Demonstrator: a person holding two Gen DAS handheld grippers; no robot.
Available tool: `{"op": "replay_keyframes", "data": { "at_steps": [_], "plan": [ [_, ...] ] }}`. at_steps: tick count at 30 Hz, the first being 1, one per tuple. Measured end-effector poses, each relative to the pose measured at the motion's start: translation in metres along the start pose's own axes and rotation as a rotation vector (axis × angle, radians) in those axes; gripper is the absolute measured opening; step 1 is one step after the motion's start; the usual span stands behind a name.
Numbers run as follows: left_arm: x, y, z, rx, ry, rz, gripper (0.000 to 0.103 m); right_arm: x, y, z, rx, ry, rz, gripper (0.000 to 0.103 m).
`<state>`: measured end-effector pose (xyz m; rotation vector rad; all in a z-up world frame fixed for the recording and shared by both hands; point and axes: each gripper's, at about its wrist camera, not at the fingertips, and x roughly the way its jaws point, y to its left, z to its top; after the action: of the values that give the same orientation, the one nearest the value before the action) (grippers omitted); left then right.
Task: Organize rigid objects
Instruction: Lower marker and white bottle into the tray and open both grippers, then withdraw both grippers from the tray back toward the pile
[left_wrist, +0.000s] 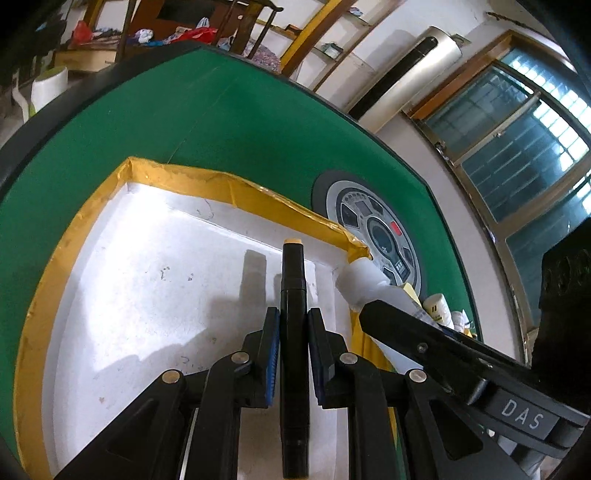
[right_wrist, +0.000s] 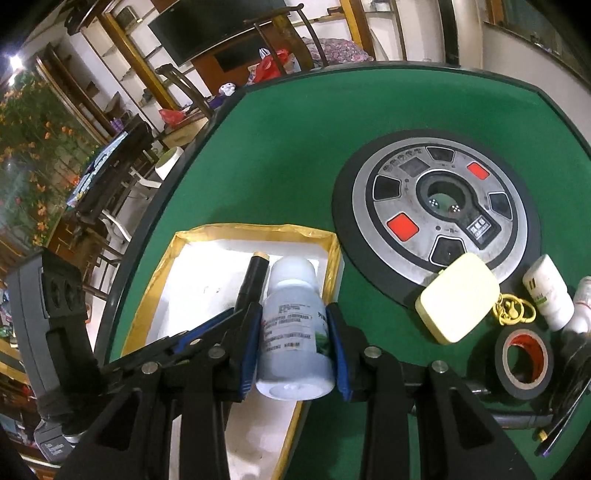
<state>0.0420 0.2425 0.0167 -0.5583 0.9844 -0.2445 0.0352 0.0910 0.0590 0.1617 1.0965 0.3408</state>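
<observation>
L gripper is clamped tight on a black marker, blue pads against its barrel on both sides; marker runs lengthwise btwn the fingers w/ its yellow-tan cap end pointing away, held over the white floor of the tray. R gripper is closed on a white bottle, pads pressing its labelled sides, cap end away from the camera, base toward it; bottle sits over the tray's right wall, near the far right corner. In the R view the marker shows just left of the bottle, almost touching, and the L gripper's fingers come in from the lower left. Tray is a shallow white box w/ yellow tape round the rim, lying on the green table. Right of the tray on the felt: pale yellow case w/ a gold keyring, partly on the round panel's edge; a black tape roll nearer the camera; a small white bottle beside the keyring. Beyond these, the round control panel w/ red buttons sits mid-table. Far bkgd: chairs, shelves, windows.
</observation>
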Motion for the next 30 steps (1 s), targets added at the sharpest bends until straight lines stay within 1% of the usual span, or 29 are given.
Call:
{"op": "replay_keyframes", "data": {
  "at_steps": [2, 6, 7, 8, 9, 10, 12, 16, 18, 20, 24, 26, 27, 28, 30],
  "plan": [
    [0.001, 0.003, 0.000, -0.012, 0.007, 0.000, 0.018, 0.001, 0.001, 0.001, -0.005, 0.000, -0.007, 0.035],
    [-0.005, 0.008, 0.001, -0.046, -0.005, -0.001, 0.033, 0.006, 0.001, 0.003, 0.008, -0.005, -0.009, 0.036],
    [-0.008, 0.011, 0.000, -0.053, -0.012, 0.001, 0.036, 0.007, -0.001, 0.004, 0.017, -0.003, 0.001, 0.040],
    [-0.010, 0.014, 0.000, -0.062, -0.016, 0.000, 0.037, 0.009, -0.003, 0.004, 0.030, 0.002, 0.013, 0.046],
    [-0.013, 0.016, -0.001, -0.071, -0.019, -0.004, 0.041, 0.010, -0.005, 0.004, 0.048, 0.009, 0.021, 0.050],
    [-0.013, 0.018, -0.001, -0.080, -0.021, -0.006, 0.047, 0.011, -0.007, 0.003, 0.060, 0.010, 0.026, 0.057],
    [-0.017, 0.021, -0.003, -0.093, -0.026, -0.007, 0.052, 0.011, -0.010, 0.002, 0.072, 0.008, 0.034, 0.058],
    [-0.025, 0.024, -0.007, -0.108, -0.030, -0.011, 0.052, -0.003, -0.013, 0.000, 0.068, -0.030, 0.029, 0.058],
    [-0.030, 0.022, -0.010, -0.114, -0.037, -0.012, 0.052, -0.017, -0.016, -0.003, 0.047, -0.067, 0.016, 0.061],
    [-0.036, 0.016, -0.012, -0.108, -0.049, -0.014, 0.052, -0.031, -0.020, -0.008, 0.030, -0.103, -0.001, 0.068],
    [-0.051, -0.002, -0.017, -0.080, -0.076, -0.016, 0.052, -0.064, -0.041, -0.022, 0.019, -0.184, -0.038, 0.070],
    [-0.059, -0.016, -0.019, -0.059, -0.087, -0.018, 0.056, -0.082, -0.060, -0.031, 0.036, -0.225, -0.055, 0.070],
    [-0.062, -0.023, -0.021, -0.047, -0.092, -0.021, 0.062, -0.089, -0.069, -0.034, 0.045, -0.243, -0.062, 0.070],
    [-0.066, -0.034, -0.024, -0.029, -0.099, -0.030, 0.064, -0.096, -0.078, -0.038, 0.055, -0.260, -0.070, 0.071],
    [-0.072, -0.053, -0.030, 0.015, -0.101, -0.044, 0.065, -0.112, -0.099, -0.047, 0.080, -0.300, -0.096, 0.076]
  ]
}}
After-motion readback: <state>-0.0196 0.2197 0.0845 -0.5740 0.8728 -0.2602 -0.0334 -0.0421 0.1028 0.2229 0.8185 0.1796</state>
